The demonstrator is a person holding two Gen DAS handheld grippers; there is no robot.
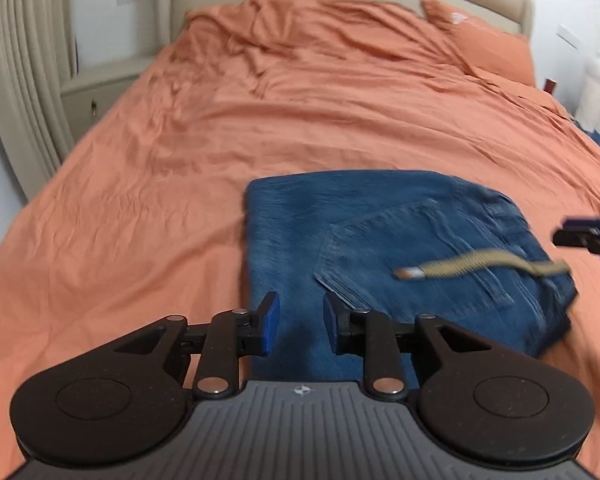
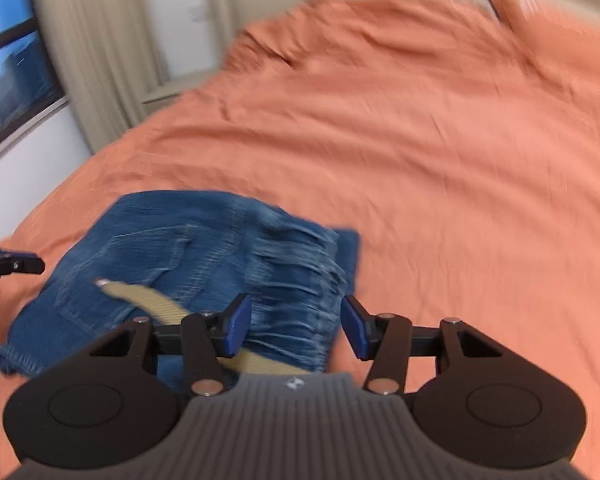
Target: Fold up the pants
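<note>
The left gripper [image 1: 300,322] is held with its jaws parted; the right gripper [image 2: 296,326] is spread wider, nothing gripped.

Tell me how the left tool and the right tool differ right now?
The left tool has a narrower gap than the right tool. The left hovers over the jeans' plain folded part, the right over the gathered waistband by the tan drawstring. Both are open, empty, blue-padded.

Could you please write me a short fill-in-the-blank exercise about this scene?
1. The folded jeans lie on an ____ bedsheet.
2. A tan drawstring lies across the ____.
3. The left gripper has its jaws ____.
4. The right gripper holds ____.

Missing words: orange; jeans; open; nothing
</note>
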